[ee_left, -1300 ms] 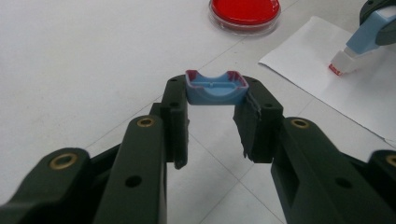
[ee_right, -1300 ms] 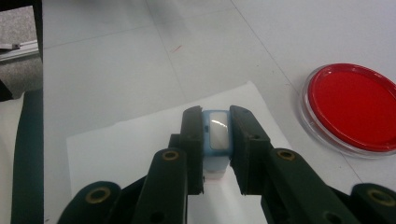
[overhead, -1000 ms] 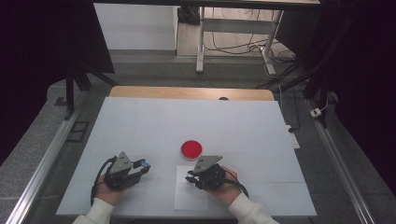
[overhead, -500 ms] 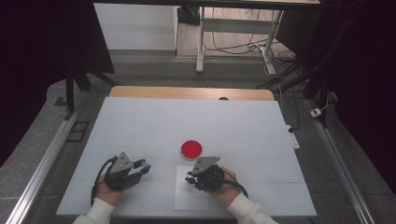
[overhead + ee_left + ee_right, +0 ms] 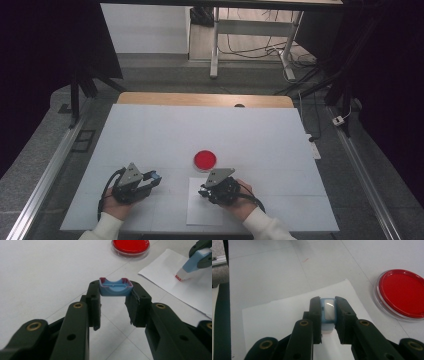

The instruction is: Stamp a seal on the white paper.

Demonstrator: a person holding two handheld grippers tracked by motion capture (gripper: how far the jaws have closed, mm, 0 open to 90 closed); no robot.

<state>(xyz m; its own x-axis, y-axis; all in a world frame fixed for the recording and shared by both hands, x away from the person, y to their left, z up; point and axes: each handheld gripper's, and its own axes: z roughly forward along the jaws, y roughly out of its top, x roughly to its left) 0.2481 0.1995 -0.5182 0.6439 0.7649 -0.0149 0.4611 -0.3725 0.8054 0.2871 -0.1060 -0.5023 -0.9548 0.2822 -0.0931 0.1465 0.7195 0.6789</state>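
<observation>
Two grippers sit low at the near edge of the white tabletop [image 5: 150, 135], each in one of the person's hands. The left gripper [image 5: 150, 179] lies at the near left, its fingers [image 5: 93, 303] pinching a small blue cap [image 5: 115, 287] with a reddish rim between their tips; bare tabletop lies around it. The right gripper [image 5: 205, 191] is near the middle, over a white sheet of paper [image 5: 200, 212], and its fingers [image 5: 315, 310] are closed on a light blue stamp [image 5: 328, 312] with a pale window on its back. In the left gripper view the stamp [image 5: 192, 263] stands tilted with its white tip down on the paper [image 5: 182, 292], and a red mark shows at the tip. Just beyond the far edge of the sheet lies a round clear dish filled with red [image 5: 205, 160], near the right gripper and apart from the paper; nothing lies between it and the stamp. The two grippers are apart, with a strip of open tabletop between them. Farther off, a wooden board [image 5: 200, 99] edges the far side of the tabletop, and metal rails [image 5: 45, 175] run along both sides.
</observation>
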